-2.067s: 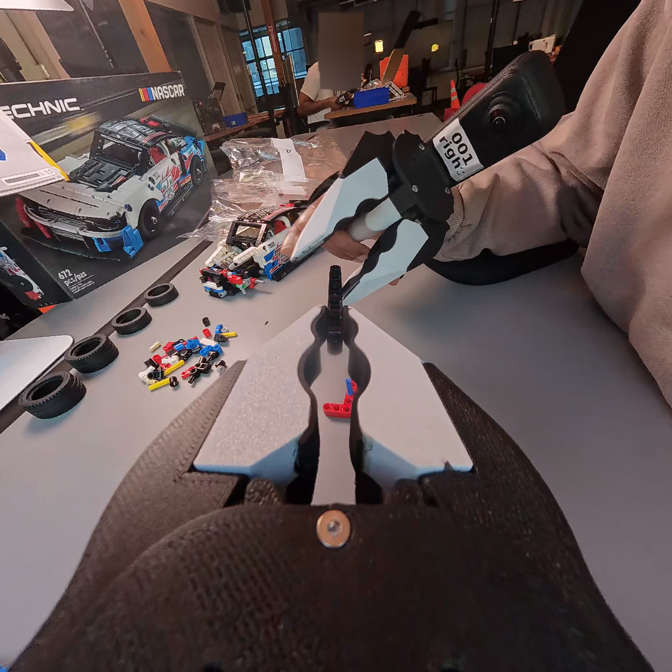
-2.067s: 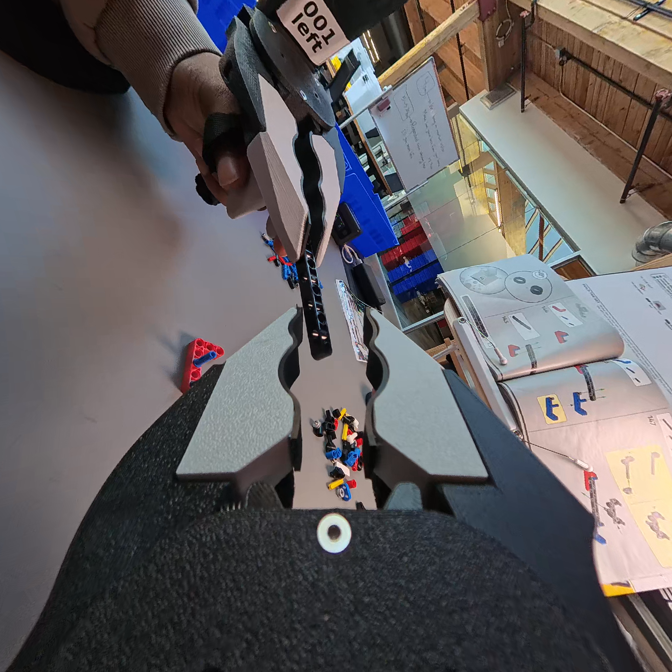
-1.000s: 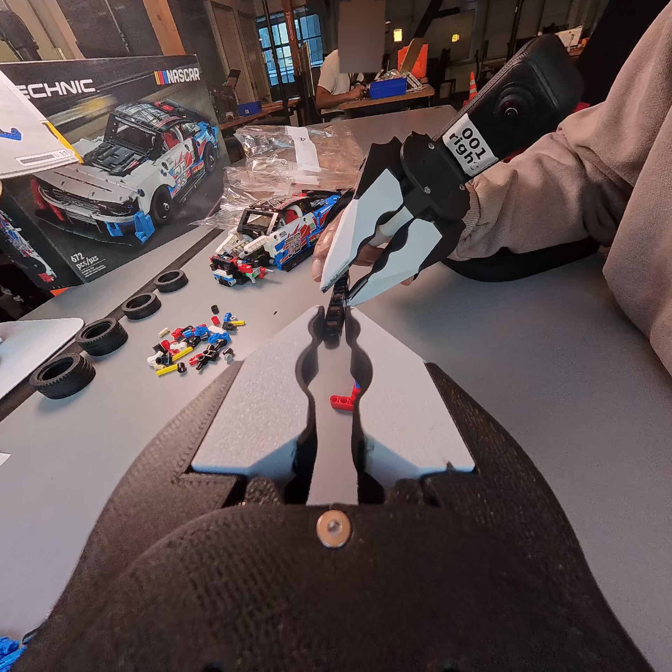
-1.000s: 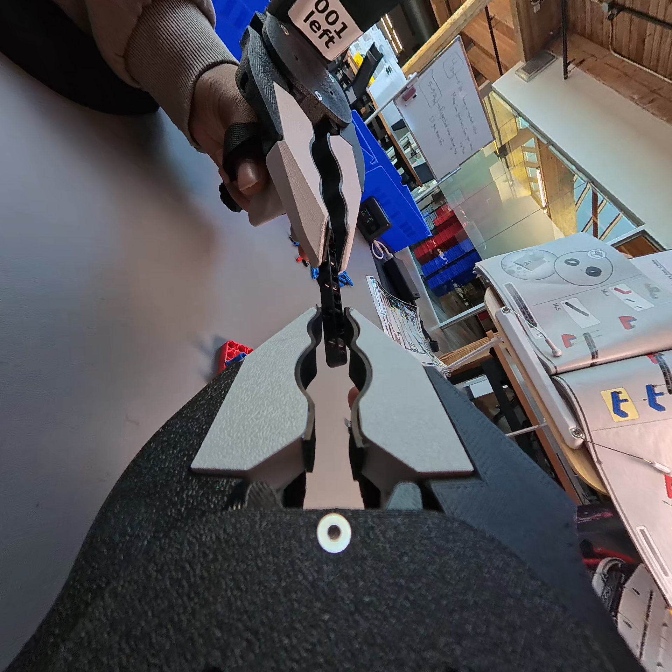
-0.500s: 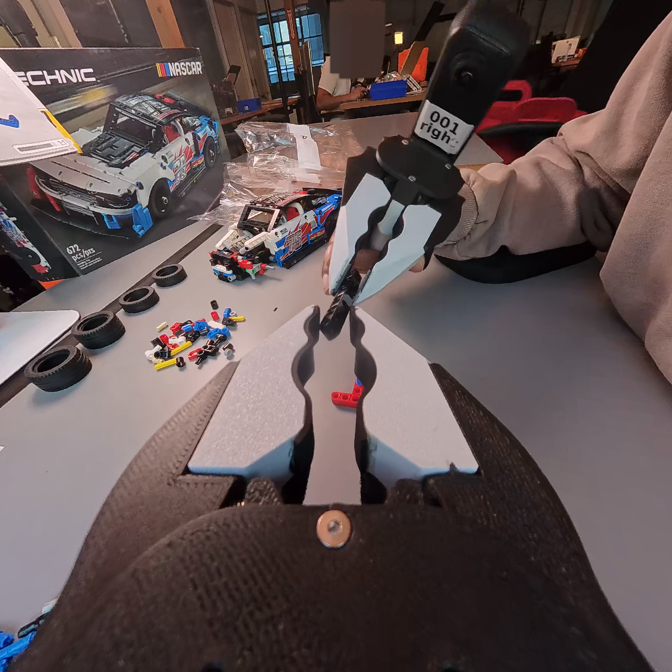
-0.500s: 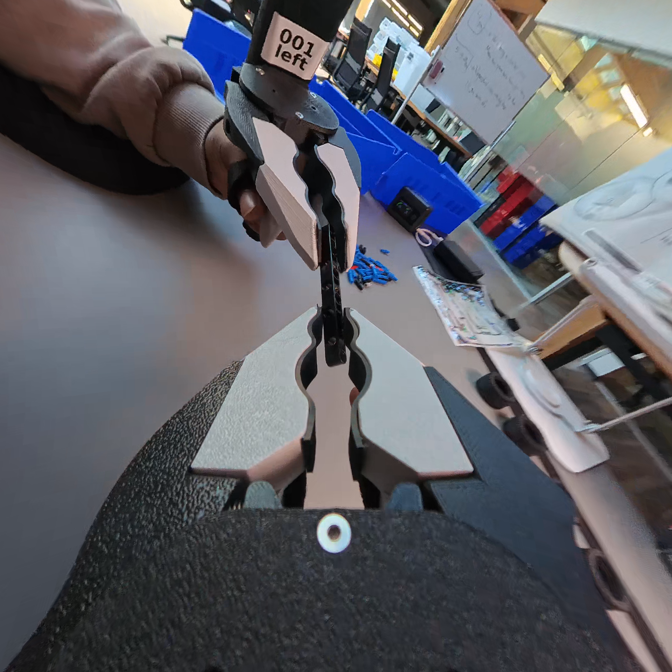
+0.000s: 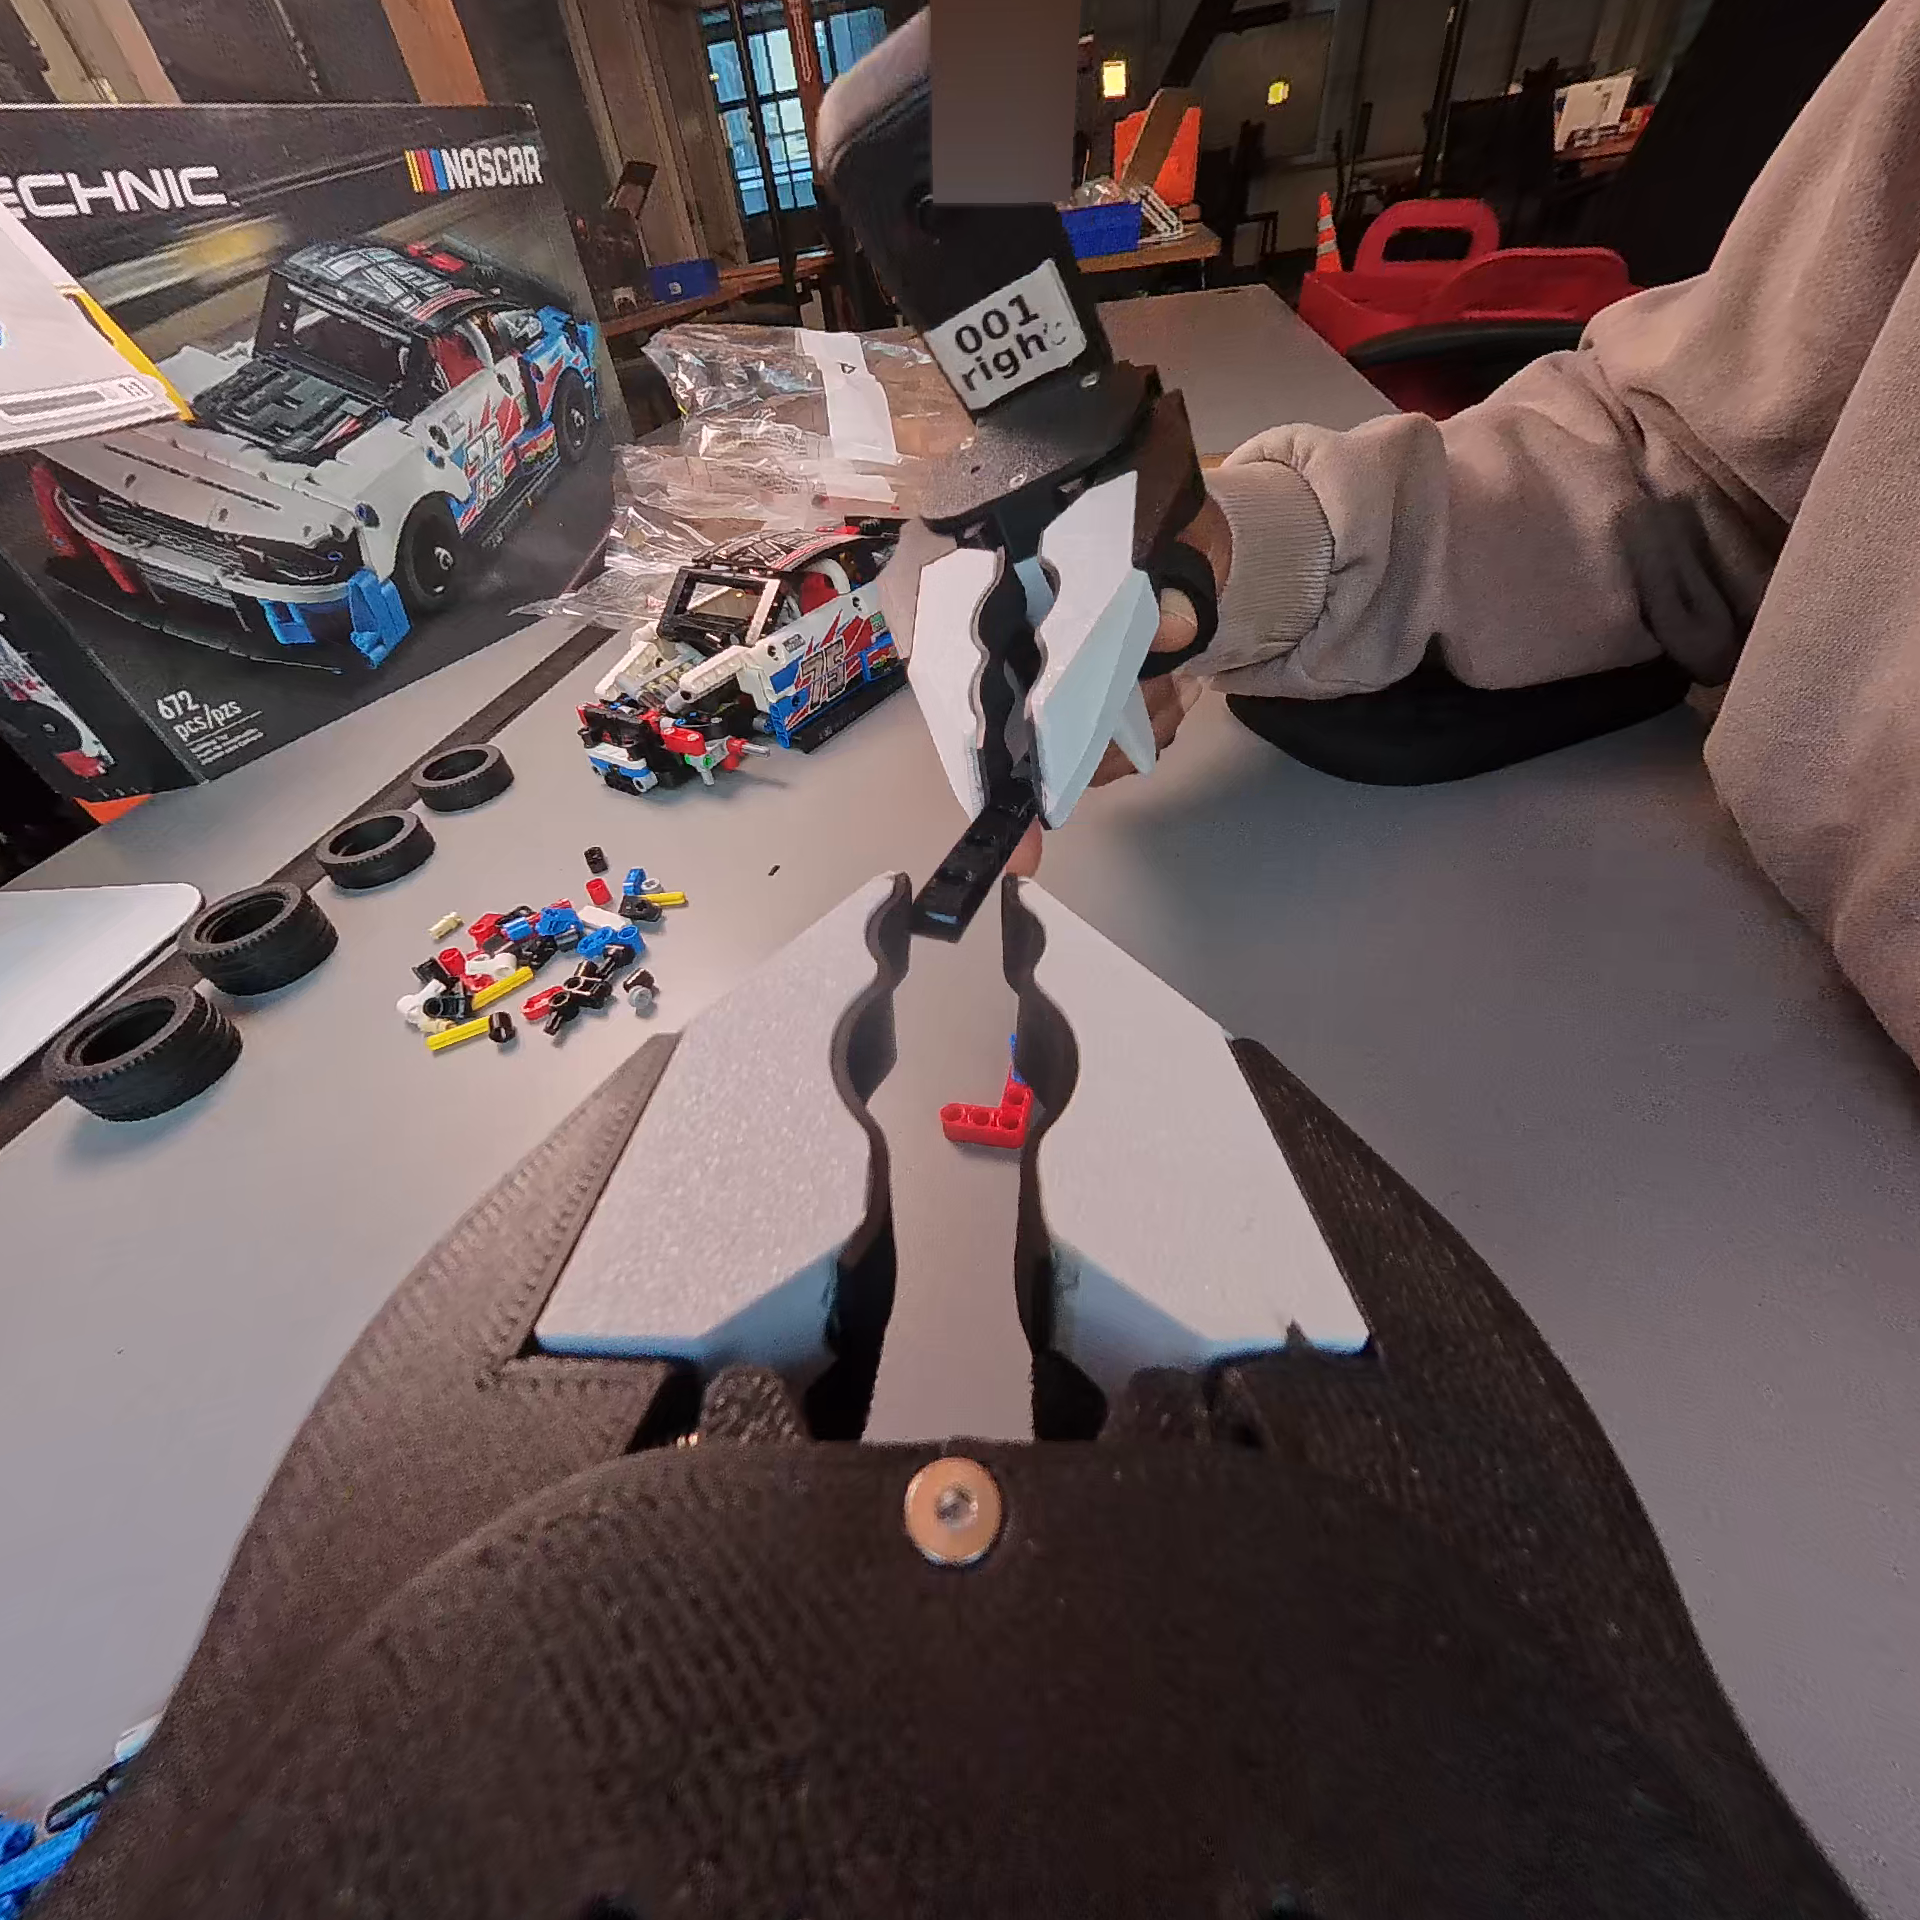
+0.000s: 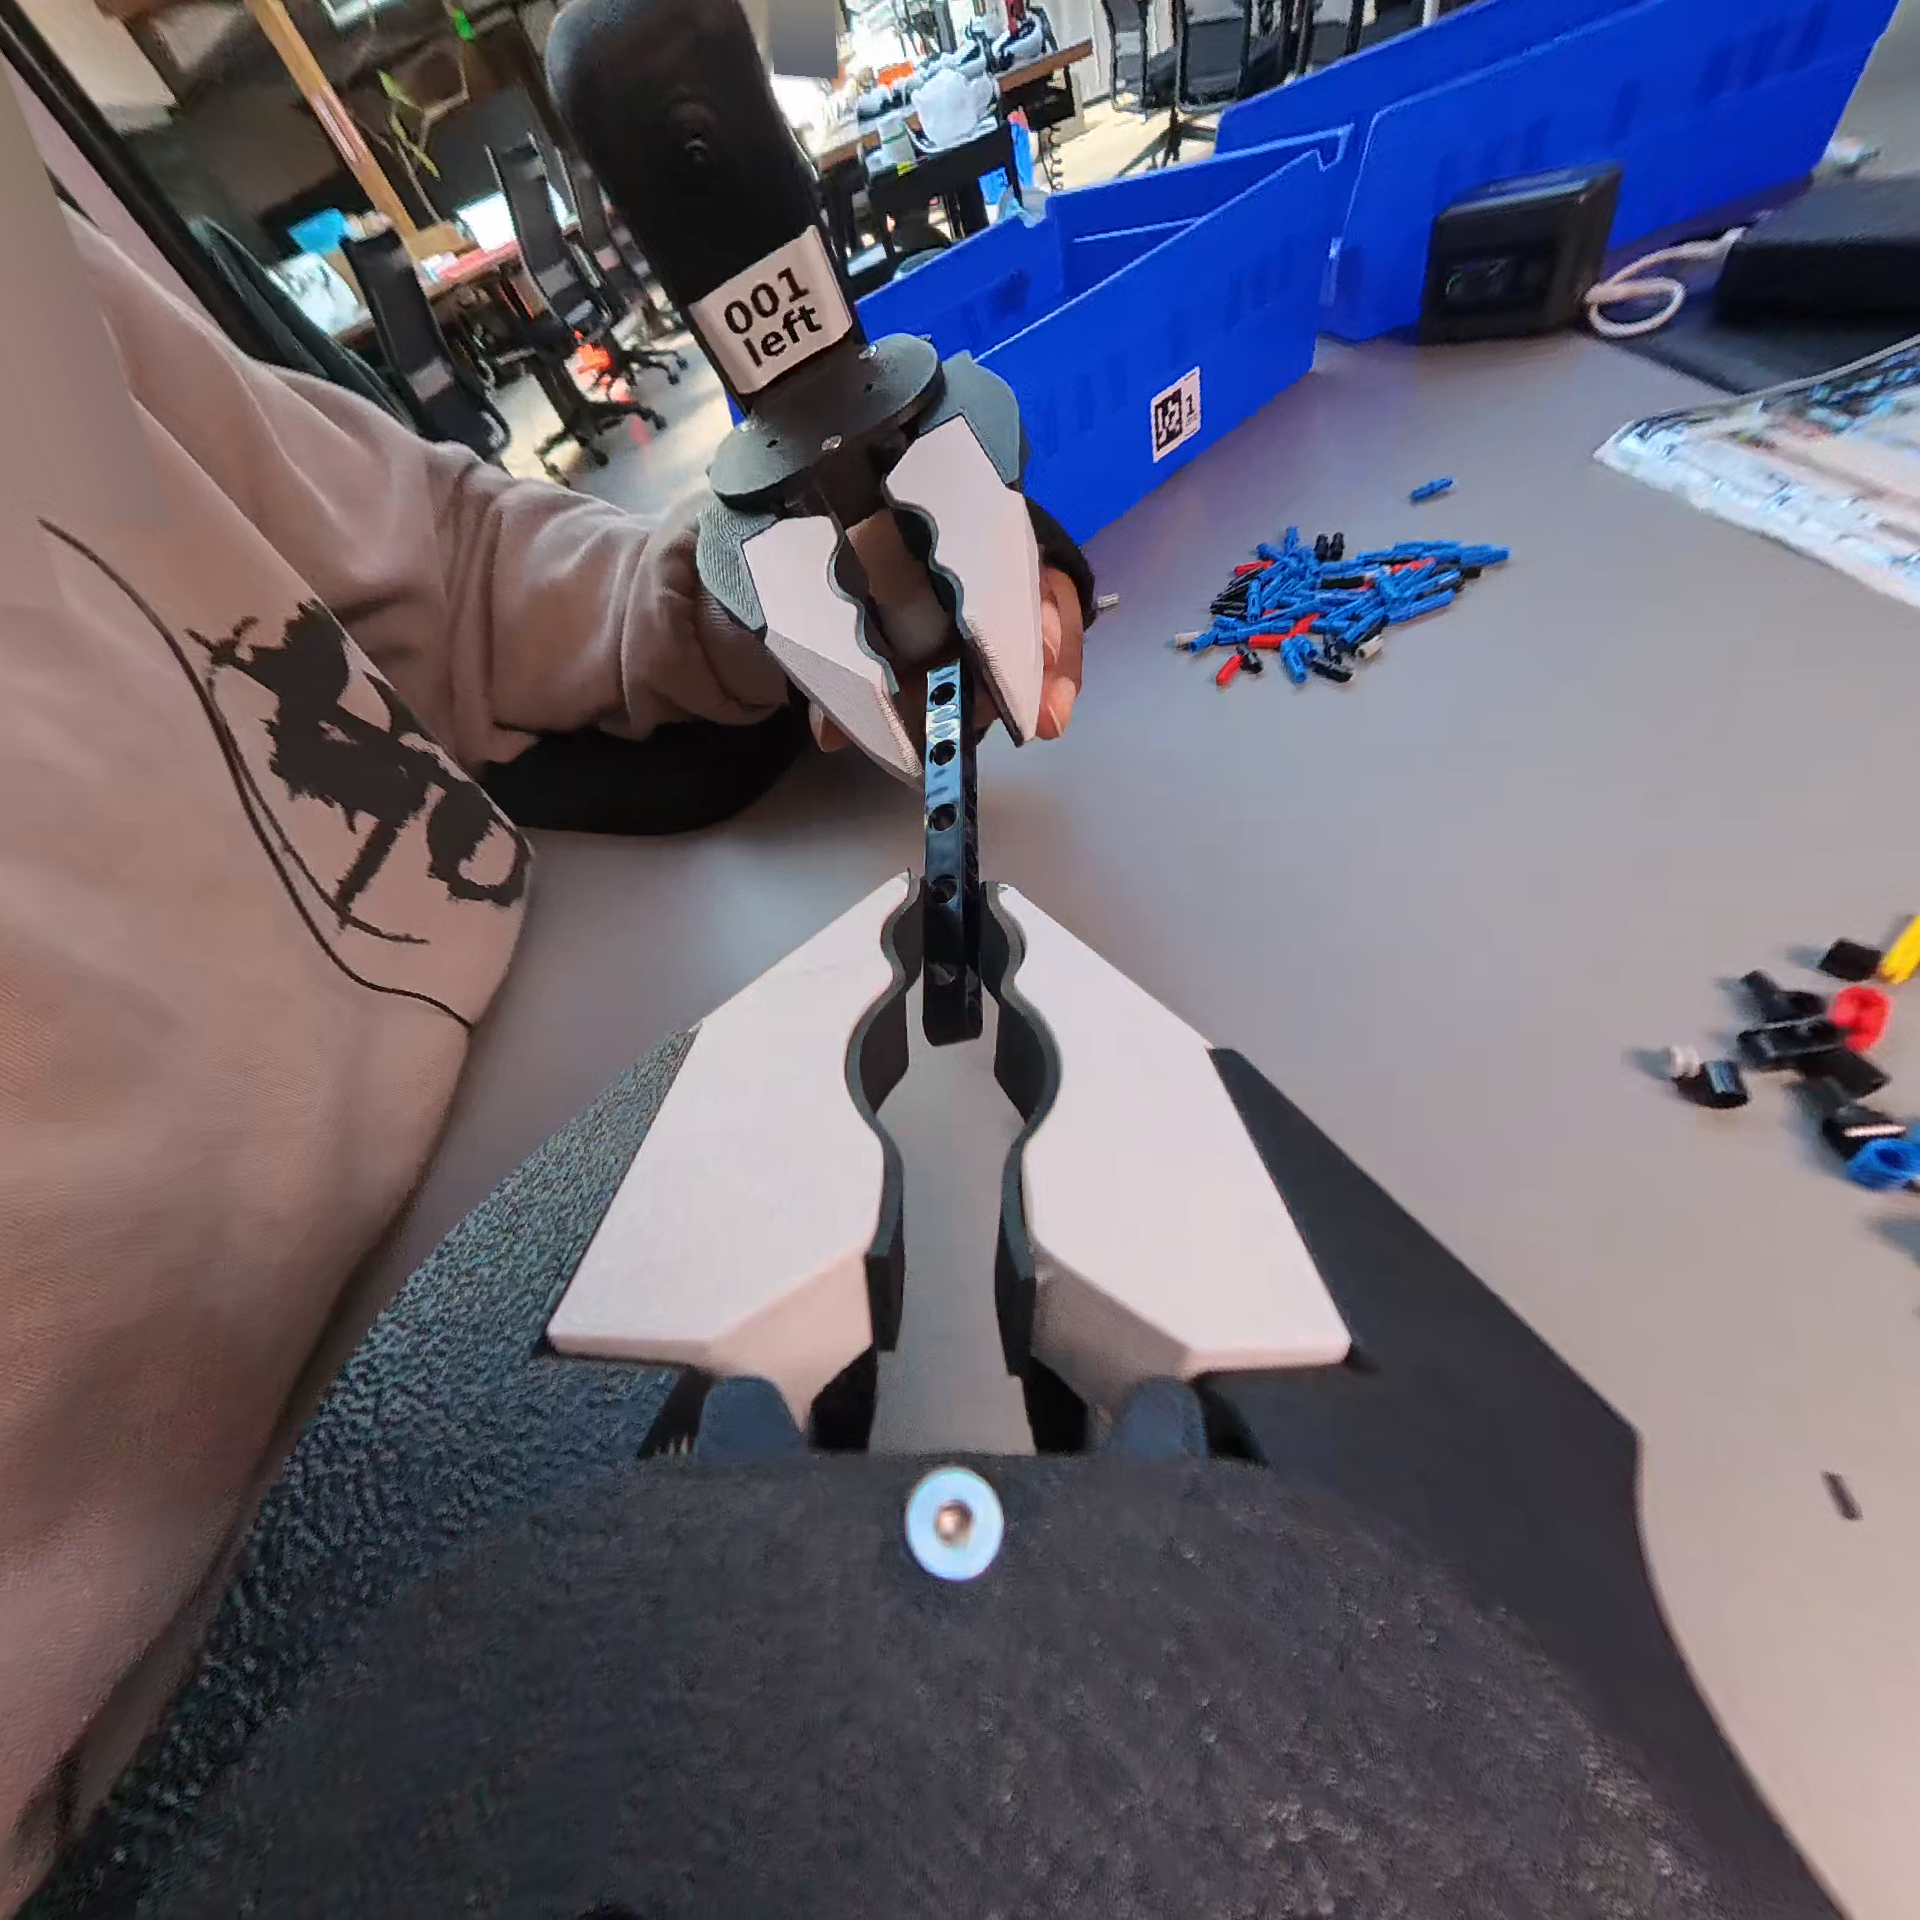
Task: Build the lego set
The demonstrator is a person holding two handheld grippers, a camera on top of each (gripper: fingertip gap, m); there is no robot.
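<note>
Item: black beam [image 8: 951,862], long, perforated, held in the air above the counter [image 7: 1455,1039].

Right gripper [image 8: 951,904]: fingers together, clamped on the near end of the beam, which sits between the tips in the right wrist view.

Left gripper [image 7: 956,899]: fingers parted. The beam's far end lies in the gap between the tips; whether either tip touches it cannot be told. In the right wrist view the same fingers stand visibly apart around the beam's upper end.

Judged step: hand-over of the beam from left to right, near complete. To do it well, draw the left gripper straight back along the beam's length so the open tips do not knock it askew. Keep the right grip firm and square, since a long beam pinched at one end may pivot.

Near surroundings: red angle piece [image 7: 987,1117] on the counter below the left fingers. Further out: small loose parts pile [image 7: 540,961], four black tyres [image 7: 260,935], part-built car [image 7: 743,665], set box [image 7: 291,416], clear bags [image 7: 769,416]. In the right wrist view: blue pin heap [image 8: 1340,603], blue bins [image 8: 1247,270].
</note>
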